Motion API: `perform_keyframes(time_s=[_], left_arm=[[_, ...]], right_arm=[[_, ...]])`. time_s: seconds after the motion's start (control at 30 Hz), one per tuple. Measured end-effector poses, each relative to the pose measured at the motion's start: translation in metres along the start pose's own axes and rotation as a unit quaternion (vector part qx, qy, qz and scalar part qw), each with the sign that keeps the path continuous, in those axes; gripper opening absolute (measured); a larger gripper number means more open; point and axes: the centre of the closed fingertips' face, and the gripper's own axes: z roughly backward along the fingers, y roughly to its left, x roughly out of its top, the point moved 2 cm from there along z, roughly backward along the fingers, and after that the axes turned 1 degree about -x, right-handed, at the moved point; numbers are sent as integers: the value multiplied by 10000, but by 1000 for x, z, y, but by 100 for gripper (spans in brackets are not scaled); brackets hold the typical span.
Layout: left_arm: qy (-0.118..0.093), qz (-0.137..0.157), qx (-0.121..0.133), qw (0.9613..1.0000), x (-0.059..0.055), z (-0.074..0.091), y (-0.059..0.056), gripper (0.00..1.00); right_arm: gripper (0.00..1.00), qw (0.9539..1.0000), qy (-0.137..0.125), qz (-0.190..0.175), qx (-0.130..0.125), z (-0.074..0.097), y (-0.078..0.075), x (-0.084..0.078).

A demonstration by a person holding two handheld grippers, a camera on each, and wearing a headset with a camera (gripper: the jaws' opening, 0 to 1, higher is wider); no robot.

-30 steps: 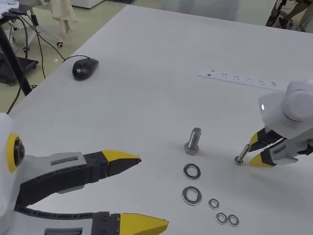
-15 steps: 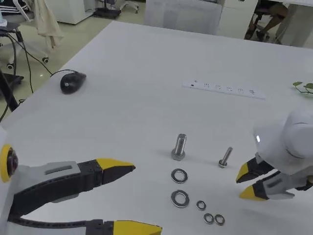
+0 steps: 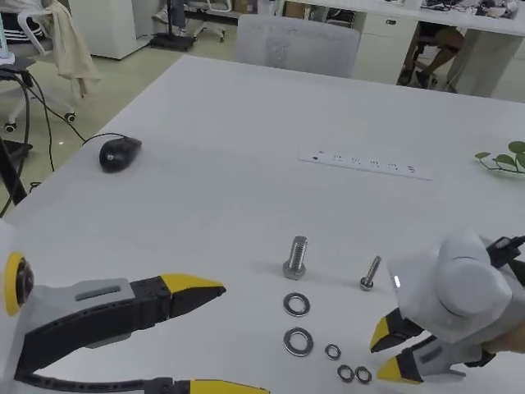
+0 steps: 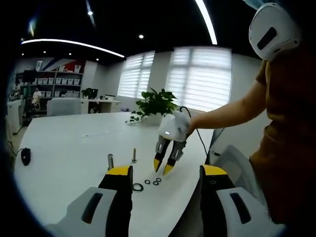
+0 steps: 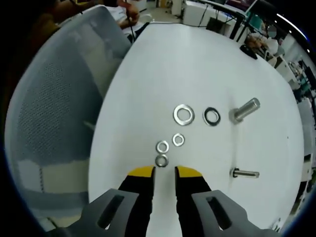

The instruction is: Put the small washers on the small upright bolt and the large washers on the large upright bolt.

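The large bolt [image 3: 295, 257] and the small bolt [image 3: 370, 273] stand upright on the white table [image 3: 246, 164]. In front of them lie two large washers [image 3: 296, 304] and three small washers [image 3: 345, 373]. My right gripper [image 3: 388, 355] hovers just right of the small washers, open a little, with nothing between its jaws. From its own camera, the right gripper [image 5: 165, 171] points at the nearest small washer [image 5: 161, 160], with the large washers [image 5: 183, 114] and both bolts [image 5: 244, 109] beyond. My left gripper [image 3: 238, 341] is wide open at the lower left, away from the parts.
A black mouse [image 3: 119, 153] lies at the far left and a white power strip [image 3: 365, 162] further back. A small plant [image 3: 502, 159] sits at the right edge. A grey chair [image 5: 54, 98] stands beside the table's near edge.
My right gripper let go of the small bolt, which now stands upright, and drew back toward the small washers. The left gripper stayed put.
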Motion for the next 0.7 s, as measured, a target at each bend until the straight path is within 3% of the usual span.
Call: perform_keyframes(time_s=[0.7], left_arm=[[-22,14,88,10000,0,6,2,54]], right_arm=[[18,9996,73,-184,176,-19,3,1]])
